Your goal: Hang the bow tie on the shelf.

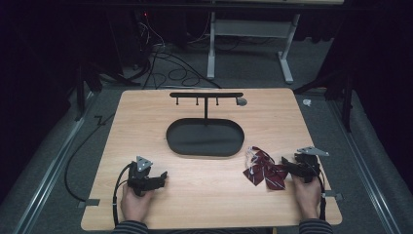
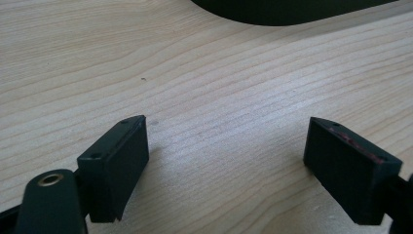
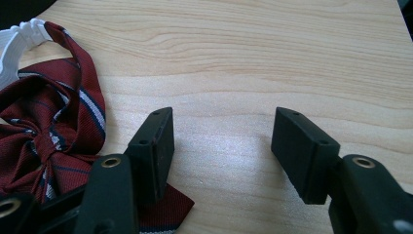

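Two black hand-held tools, striped cuffs behind them.
Left tool and right tool: matte black bodies, each topped by a grey three-cornered plate with small dark holes. Black cable trailing from each toward the near edge of the bench. Seen close: blocky black jaws with small recessed screw holes along the top edge, brass-ringed holes in the rounded arms behind, a reddish strip on one left jaw. Sleeves with fine dark and light stripes.
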### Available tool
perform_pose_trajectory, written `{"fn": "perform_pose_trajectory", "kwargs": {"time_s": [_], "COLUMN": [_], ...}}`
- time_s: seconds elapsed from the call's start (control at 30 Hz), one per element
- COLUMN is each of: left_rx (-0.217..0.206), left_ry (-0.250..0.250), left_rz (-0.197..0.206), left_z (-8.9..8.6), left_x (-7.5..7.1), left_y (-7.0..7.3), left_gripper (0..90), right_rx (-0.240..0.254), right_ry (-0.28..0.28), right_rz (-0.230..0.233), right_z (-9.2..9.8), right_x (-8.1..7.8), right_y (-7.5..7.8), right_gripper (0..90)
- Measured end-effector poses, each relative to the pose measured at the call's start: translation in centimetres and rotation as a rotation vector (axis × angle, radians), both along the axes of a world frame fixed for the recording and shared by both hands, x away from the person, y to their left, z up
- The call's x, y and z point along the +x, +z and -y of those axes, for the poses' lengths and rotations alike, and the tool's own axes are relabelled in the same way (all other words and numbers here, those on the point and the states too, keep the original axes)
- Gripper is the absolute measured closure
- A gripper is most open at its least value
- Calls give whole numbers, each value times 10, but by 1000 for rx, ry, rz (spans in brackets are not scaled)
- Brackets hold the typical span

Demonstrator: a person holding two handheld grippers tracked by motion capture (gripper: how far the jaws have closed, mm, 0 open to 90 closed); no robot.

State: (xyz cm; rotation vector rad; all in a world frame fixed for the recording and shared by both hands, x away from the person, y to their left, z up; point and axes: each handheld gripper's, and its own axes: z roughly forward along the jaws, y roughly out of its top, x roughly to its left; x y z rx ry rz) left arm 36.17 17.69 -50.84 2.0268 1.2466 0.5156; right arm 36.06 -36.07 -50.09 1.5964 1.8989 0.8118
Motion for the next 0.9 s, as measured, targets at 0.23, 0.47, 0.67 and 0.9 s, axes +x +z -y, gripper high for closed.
{"fn": "perform_pose_trajectory", "kwargs": {"time_s": [0.23,0.47,0.67,0.9], "left_rx": [0,0,0,1], "left_ry": [0,0,0,-1], "left_rz": [0,0,0,0], "left_z": [0,0,0,0], "left_x": [0,0,0,0], "left_y": [0,0,0,0], "left_gripper": [170,170,170,170], "right_rx": [0,0,1,8], "right_ry": [0,0,-1,-6], "right_rz": [0,0,0,-2], "right_z": [0,0,0,1], "right_x": [0,0,0,0], "right_y": [0,0,0,0], "right_gripper": [430,431,436,444]}}
